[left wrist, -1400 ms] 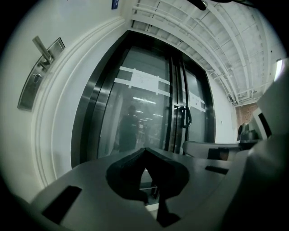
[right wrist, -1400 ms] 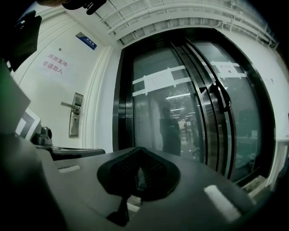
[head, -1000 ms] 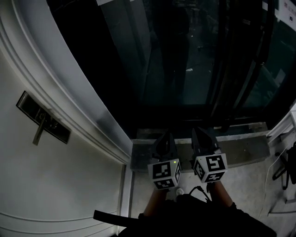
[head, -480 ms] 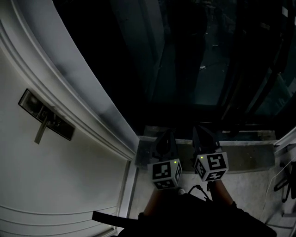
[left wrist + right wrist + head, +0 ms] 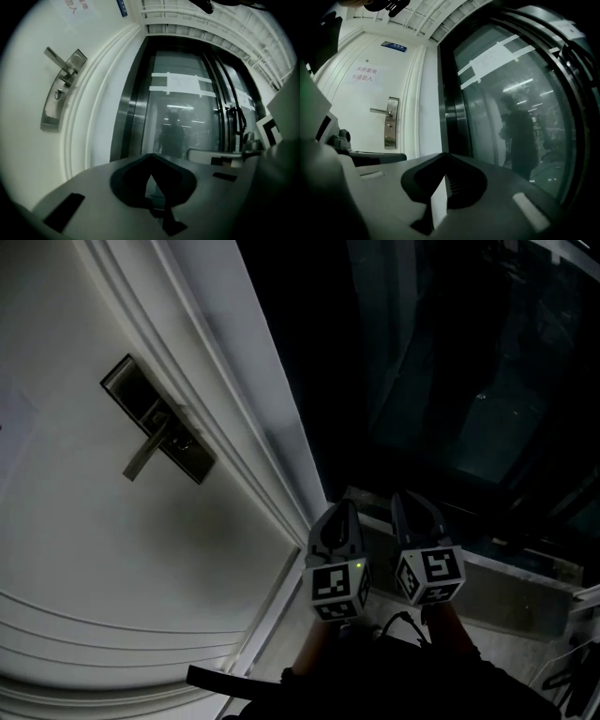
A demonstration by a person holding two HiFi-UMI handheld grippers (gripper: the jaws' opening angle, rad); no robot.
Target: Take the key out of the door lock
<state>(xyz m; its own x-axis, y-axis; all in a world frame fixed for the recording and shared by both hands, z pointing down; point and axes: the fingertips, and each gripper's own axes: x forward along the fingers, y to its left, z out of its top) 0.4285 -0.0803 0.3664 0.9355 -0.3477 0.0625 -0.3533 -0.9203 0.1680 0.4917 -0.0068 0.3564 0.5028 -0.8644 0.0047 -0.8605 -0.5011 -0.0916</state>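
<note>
I am holding the left gripper (image 5: 336, 514) and the right gripper (image 5: 412, 507) side by side, low and close to my body. Both are clenched tip to tip on nothing, which I judge to be a carrying pose, since there is nothing to grasp until I am at the lock. They are pointing at the dark glass panel (image 5: 469, 381) rather than at the white door (image 5: 84, 549). The lock plate (image 5: 159, 432) with its lever handle (image 5: 145, 454) is sitting up and to my left, well apart from either gripper, so the reach is not yet under way. The head view is giving me that gap but too little detail of the plate. The left gripper view is showing what I take to be the key (image 5: 58, 93), a small nub on the plate just under the lever, too small to be sure of. The right gripper view is catching the plate square on from farther off, plus a printed notice (image 5: 362, 75) on the door. It is also catching a person's reflection (image 5: 518, 136) in the glass, which the head view is losing in darkness.
</note>
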